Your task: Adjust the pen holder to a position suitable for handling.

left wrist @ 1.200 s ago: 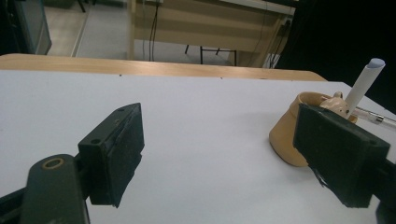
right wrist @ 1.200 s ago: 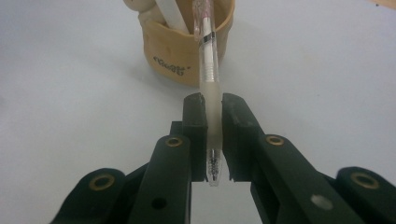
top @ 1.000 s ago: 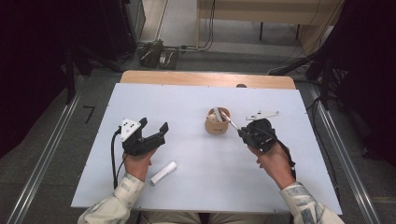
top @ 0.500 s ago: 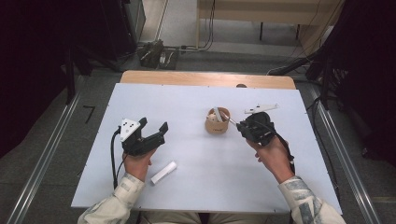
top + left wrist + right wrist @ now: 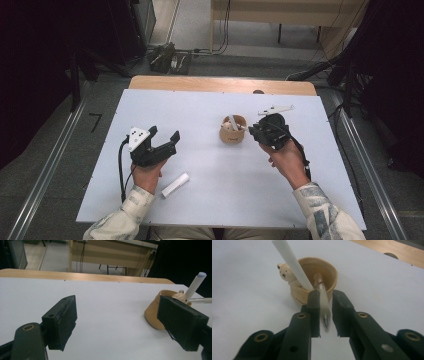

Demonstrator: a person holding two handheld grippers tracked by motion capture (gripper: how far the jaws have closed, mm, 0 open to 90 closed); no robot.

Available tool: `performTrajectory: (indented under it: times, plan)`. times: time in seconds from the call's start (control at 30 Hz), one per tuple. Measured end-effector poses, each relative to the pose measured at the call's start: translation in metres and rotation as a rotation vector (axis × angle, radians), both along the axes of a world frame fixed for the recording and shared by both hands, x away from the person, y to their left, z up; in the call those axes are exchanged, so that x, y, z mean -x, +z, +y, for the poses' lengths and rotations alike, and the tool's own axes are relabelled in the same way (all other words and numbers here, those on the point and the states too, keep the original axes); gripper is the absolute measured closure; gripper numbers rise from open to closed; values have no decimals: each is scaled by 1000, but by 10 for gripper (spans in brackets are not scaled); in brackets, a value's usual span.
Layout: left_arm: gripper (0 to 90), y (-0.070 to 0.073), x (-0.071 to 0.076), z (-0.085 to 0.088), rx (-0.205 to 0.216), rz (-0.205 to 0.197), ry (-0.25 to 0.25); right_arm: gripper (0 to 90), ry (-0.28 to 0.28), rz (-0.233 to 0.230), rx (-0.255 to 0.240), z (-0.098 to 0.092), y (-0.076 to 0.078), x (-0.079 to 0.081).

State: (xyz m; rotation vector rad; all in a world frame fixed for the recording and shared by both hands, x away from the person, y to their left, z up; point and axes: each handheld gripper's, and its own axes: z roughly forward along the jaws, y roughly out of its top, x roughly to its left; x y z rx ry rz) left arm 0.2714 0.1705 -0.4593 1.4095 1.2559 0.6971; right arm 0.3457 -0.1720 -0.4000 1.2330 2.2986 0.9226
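Covering a wooden table (image 5: 220,84), the white sheet (image 5: 215,165) sits in a dark room; left jaws wide, right jaws just loosening around a pen (image 5: 324,305).

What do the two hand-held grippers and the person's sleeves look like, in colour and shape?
Both are black. The left hand-held gripper has two thick block-shaped jaws, a grey three-cornered plate with dark dots on top, and a black cable. The right hand-held gripper carries a white strip. The sleeves are pale with a faint grey pattern.
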Motion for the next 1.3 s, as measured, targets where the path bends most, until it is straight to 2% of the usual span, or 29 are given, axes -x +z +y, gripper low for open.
performTrajectory:
  times: [0.07,0.2,0.37,0.47,0.53,0.67,0.87,1.1,1.3]
  plan:
    - [175,0,0,1,-4,3,0,646,1,4,-22,-2,0,-1]
    - [175,0,1,3,-7,5,-1,525,-5,-41,-70,-9,6,5]
    - [175,-3,6,8,-28,8,-1,432,8,-84,-108,-19,6,18]
    - [175,-6,11,9,-56,14,-12,385,19,-124,-121,-25,1,27]
    - [174,-10,15,9,-87,21,-24,378,13,-169,-108,-27,-3,34]
    - [174,-14,24,7,-128,36,-52,353,10,-199,-123,-34,-10,45]
    - [173,-20,41,9,-168,57,-93,302,-6,-177,-133,-42,-23,50]
    - [174,-29,59,13,-224,95,-138,303,-28,-156,-147,-51,-36,55]
    - [208,-32,68,14,-232,110,-176,306,-42,-150,-154,-58,-42,59]
